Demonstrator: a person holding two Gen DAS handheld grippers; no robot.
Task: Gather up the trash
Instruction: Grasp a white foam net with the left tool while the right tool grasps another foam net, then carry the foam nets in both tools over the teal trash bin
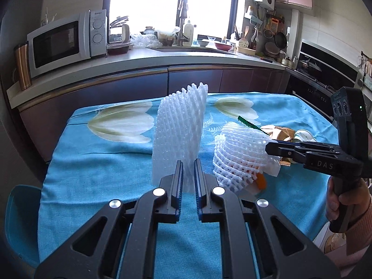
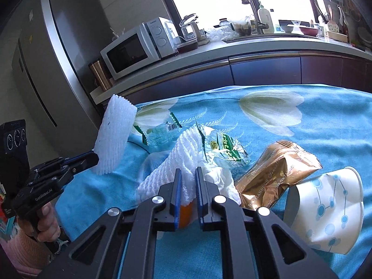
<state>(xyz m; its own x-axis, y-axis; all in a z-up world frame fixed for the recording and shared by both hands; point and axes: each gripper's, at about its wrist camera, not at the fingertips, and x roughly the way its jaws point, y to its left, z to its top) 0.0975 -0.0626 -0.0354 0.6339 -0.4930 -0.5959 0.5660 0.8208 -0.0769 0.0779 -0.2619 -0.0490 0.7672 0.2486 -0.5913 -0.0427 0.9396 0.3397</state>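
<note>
Foam net (image 1: 179, 134) pinched in left jaws; second foam net (image 2: 183, 162) pinched in right jaws, hiding orange scrap (image 2: 186, 214).

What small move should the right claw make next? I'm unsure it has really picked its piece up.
Probably lift straight up a little. The right claw is closed on the second foam net, which still lies on the tablecloth among wrappers. The left claw already holds its foam net upright.

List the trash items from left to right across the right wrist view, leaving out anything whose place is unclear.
White foam fruit net held up by the left gripper → second white foam net sleeve in the right gripper → green-and-clear crinkled plastic wrapper → gold foil snack bag → crushed white paper cup with blue dots.
</note>
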